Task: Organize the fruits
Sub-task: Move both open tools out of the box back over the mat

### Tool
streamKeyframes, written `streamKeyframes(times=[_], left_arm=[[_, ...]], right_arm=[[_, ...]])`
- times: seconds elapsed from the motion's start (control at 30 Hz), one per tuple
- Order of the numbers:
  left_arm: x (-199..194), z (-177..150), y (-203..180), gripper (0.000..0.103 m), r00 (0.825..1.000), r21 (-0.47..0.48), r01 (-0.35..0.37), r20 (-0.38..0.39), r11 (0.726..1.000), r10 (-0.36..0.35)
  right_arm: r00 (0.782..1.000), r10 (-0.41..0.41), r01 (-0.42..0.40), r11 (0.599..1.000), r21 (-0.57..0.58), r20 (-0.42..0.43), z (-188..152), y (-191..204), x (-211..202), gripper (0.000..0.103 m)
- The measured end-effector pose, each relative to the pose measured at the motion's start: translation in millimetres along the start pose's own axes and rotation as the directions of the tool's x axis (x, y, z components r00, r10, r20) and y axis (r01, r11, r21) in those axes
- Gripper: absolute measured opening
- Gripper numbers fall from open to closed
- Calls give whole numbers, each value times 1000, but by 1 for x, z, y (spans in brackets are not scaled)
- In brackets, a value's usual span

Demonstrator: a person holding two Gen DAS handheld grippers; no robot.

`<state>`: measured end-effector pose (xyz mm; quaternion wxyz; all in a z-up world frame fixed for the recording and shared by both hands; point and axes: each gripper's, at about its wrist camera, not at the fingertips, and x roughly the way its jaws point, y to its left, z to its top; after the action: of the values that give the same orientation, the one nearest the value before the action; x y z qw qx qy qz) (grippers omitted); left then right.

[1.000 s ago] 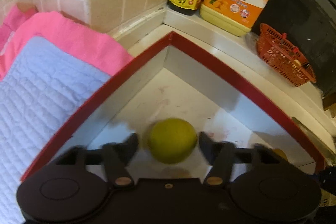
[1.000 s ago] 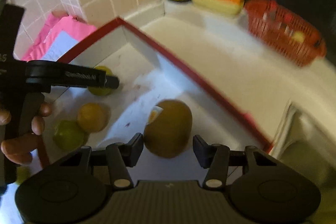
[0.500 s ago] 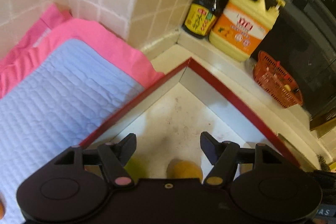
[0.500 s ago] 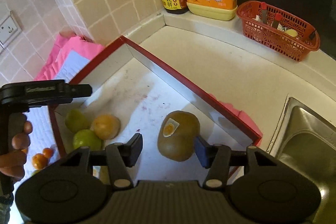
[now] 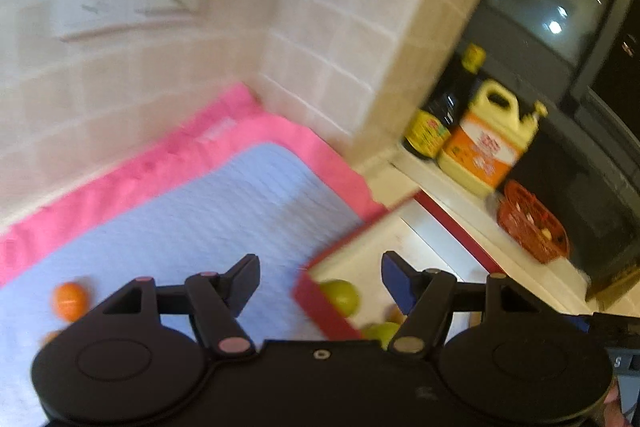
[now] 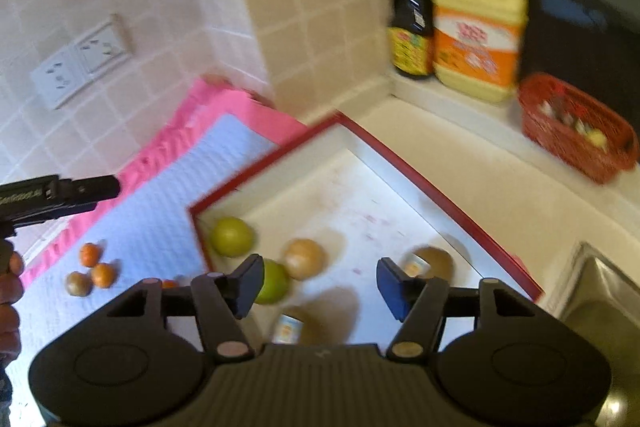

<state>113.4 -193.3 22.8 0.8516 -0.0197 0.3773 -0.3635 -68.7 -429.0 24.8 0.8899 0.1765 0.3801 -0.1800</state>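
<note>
The right wrist view shows the red-rimmed tray (image 6: 432,187) running through the middle of the frame with five larger fruits already in it: a green fruit (image 6: 232,237) in the tray's left corner, a second green one (image 6: 274,281) just below it, a yellow-orange fruit (image 6: 304,259) beside those, a brown stickered fruit (image 6: 432,261) toward the right, and another stickered brown fruit (image 6: 294,325) at the lower edge, half hidden behind the gripper body. That much of the sorting looks done. Left outside, on the pale blue mat (image 6: 160,227) at the lower left, lie several small fruits: two little oranges (image 6: 90,254), a small brownish one (image 6: 78,283), and a sliver of another orange by the gripper's left finger. These seem to be what remains.

The right gripper (image 6: 320,283) hangs above the tray, angled downward, its jaws having just been opening and now standing well apart with nothing pressed between them; the fruits seen in the gap lie on the tray floor below. The left gripper (image 5: 318,281), in the left wrist view, also tilts downward and straddles the tray's near corner, jaws apart and empty, with one small orange (image 5: 69,301) on the mat at the lower left. At the left edge of the right wrist view a person's hand (image 6: 10,291) grips its handle. Both pictures are motion-blurred.
</note>
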Motion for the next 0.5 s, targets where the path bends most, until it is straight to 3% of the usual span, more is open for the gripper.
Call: streamKeyframes(times=[0.2, 0.5], left_arm=[[-79, 1, 49, 80, 986, -66, -95, 130, 993, 103], [-164, -3, 110, 80, 940, -139, -232, 222, 963, 258]], right_arm=[[997, 68, -62, 992, -107, 47, 15, 53, -9, 73], [980, 186, -167, 961, -221, 67, 39, 136, -5, 73]])
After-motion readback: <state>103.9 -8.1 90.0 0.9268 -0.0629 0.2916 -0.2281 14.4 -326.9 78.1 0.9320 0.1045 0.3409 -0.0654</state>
